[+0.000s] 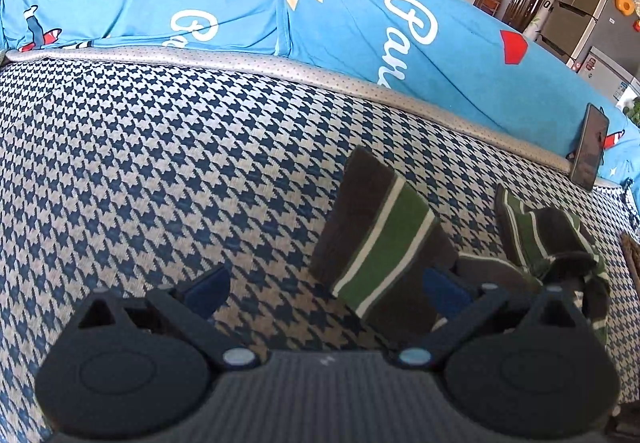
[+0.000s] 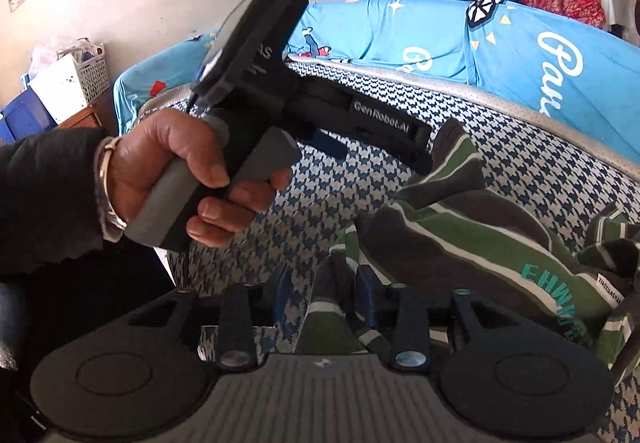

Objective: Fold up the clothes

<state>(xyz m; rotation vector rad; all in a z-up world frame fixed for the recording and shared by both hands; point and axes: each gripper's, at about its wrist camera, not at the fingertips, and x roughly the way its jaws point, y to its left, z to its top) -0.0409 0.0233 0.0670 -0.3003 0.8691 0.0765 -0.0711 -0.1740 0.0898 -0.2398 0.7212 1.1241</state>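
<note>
A dark brown garment with green and white stripes [image 2: 472, 239] lies crumpled on the houndstooth sofa seat [image 1: 160, 163]. My left gripper [image 1: 326, 287] is open; a stiff striped sleeve end [image 1: 380, 243] stands between its blue fingers, nearer the right fingertip [image 1: 444, 291]. In the right wrist view the left gripper [image 2: 384, 139], held in a hand, reaches over that sleeve end [image 2: 456, 159]. My right gripper [image 2: 324, 291] is part open, with a fold of the striped cloth [image 2: 332, 307] lying between its fingers. The rest of the garment shows bunched at the right of the left wrist view [image 1: 552, 235].
A blue printed cover [image 1: 240, 3] drapes the sofa back. A dark phone [image 1: 591, 147] leans against it at the right. A fridge [image 1: 592, 15] and doorway stand beyond. Baskets and boxes [image 2: 68, 83] sit past the sofa's left end.
</note>
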